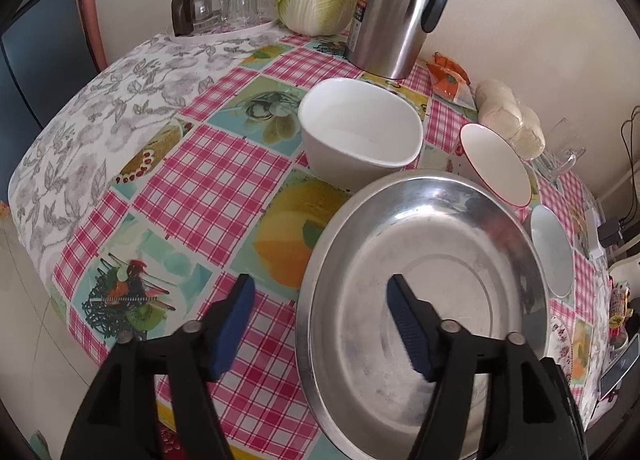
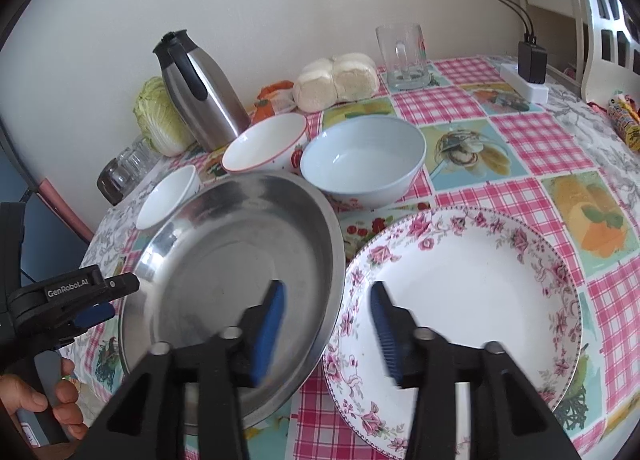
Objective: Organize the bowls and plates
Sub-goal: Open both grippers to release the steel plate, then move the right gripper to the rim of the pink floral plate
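Both grippers are hovering over the steel plate, which is sitting on the surface w/ its right edge overlapping the rim of the floral plate.

The left gripper is standing w/ jaws wide, straddling the steel plate's left rim: one pad is hanging over the cloth, the other over the plate's inside, neither pressing. The right gripper is doing likewise at the opposite rim, jaws wide, one pad above the steel plate, the other above the floral plate. Nothing is being held by either.

Behind the plates the bowls are waiting in a loose row: a plain white bowl nearest the thermos, a red-rimmed bowl in the middle, a pale blue bowl furthest right. All are sitting apart, not nested.

Judging by this, the steel plate looks freshly set down, or about to be picked up; I can't tell which. It seems the plates are being stacked first, bowls not yet touched. Next move prob. calls for closing on a thin rim, so the jaws need to drop until one pad is under the lip. Steel is slick and the plate is wide, so a two-sided lift is looking safer than one gripper alone. If going onto the floral plate, it needs centring, since it's only lapping the edge now.
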### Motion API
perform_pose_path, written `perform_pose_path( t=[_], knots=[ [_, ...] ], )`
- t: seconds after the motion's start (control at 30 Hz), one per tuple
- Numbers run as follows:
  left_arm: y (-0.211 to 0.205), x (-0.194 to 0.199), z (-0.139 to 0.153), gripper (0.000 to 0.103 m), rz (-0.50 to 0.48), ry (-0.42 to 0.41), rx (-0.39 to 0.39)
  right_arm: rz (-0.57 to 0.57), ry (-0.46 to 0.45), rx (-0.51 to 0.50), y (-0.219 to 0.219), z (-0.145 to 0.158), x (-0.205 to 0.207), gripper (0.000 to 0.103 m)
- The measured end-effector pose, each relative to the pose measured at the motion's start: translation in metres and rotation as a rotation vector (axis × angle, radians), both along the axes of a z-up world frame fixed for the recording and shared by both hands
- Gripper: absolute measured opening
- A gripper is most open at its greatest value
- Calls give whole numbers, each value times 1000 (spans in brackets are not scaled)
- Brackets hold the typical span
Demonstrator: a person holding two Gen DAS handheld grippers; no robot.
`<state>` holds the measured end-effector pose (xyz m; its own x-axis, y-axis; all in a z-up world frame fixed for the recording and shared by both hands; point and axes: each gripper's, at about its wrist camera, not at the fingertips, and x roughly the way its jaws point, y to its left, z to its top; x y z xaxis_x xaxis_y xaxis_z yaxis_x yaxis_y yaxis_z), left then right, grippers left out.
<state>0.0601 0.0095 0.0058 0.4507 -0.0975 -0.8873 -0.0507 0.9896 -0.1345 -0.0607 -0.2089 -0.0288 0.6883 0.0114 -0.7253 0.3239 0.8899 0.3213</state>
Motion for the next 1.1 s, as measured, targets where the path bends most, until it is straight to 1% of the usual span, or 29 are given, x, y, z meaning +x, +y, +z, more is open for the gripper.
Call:
perform_pose_path(
  t=[0.03, 0.1, 0.17, 0.3, 0.37, 0.47, 0.57, 0.63, 0.7, 1.0, 1.1],
  knots=[
    [-2, 0, 1, 77, -8, -4, 16, -5, -10, -4, 0, 1, -1, 72],
    [-8, -2, 4, 79, -29, -15, 45, -10, -21, -5, -1, 4, -1, 74],
    [-13, -3, 6, 81, -52, -24, 63, -17, -21, -8, -3, 4, 0, 83],
    [-22, -7, 8, 90, -93, -53, 116, -28, -21, -9, -6, 2, 0, 90],
    [-27, -9, 9, 93, -109, -71, 154, -37, -25, -14, -8, 3, -1, 97],
    [-29, -11, 9, 97, -122, -84, 192, -46, -31, -13, -9, 3, -2, 102],
    [-32, -10, 7, 101, -127, -82, 222, -49, -26, -7, -11, 3, -2, 102],
    [-32, -10, 6, 102, -123, -91, 252, -50, -22, -6, -11, 2, -2, 103],
    [-31, -10, 8, 102, -122, -110, 263, -56, -24, -13, -12, 2, -2, 103],
    [-31, -13, 13, 102, -109, -151, 241, -80, -43, -47, -15, 6, -5, 103],
    [-34, -17, 17, 102, -111, -187, 231, -86, -59, -61, -17, 9, -7, 103]
  ],
)
